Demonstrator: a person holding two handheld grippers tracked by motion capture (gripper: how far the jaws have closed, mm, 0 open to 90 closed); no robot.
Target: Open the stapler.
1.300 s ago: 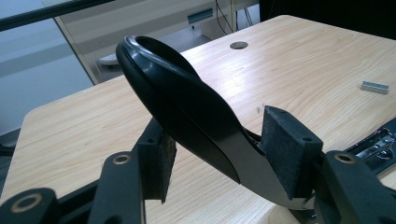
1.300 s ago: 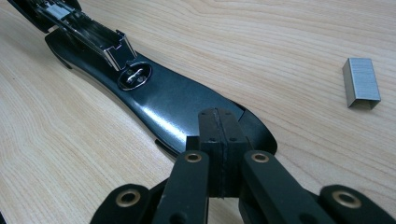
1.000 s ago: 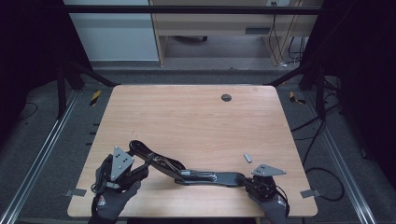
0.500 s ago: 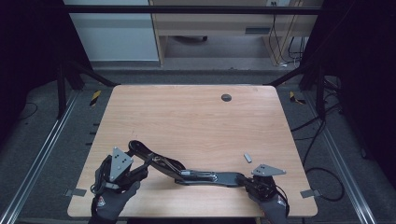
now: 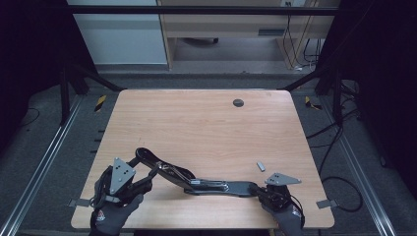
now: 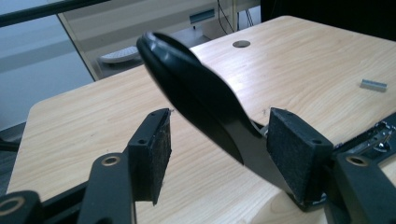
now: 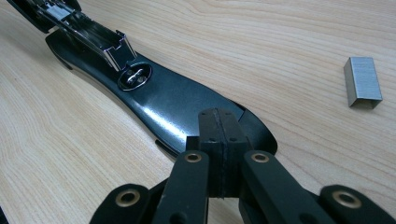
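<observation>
A black stapler [image 5: 216, 186] lies swung open along the table's near edge. Its metal staple channel [image 7: 93, 32] is exposed above the base [image 7: 173, 102]. In the left gripper view its raised top arm [image 6: 196, 93] passes between the spread jaws and leans on the right-hand pad [image 6: 294, 140]. My left gripper [image 5: 147, 170] [image 6: 219, 135] is open around that arm. My right gripper [image 5: 258, 189] [image 7: 218, 121] is shut, its tips resting on the rounded end of the base. A small strip of staples [image 5: 261, 166] [image 7: 363, 82] [image 6: 373, 84] lies loose beside it.
The wooden table [image 5: 206, 128] has a round cable hole [image 5: 238, 103] [image 6: 241, 44] near its far edge. Dark frame rails and cables run along both sides. A desk and cabinet stand beyond the far edge.
</observation>
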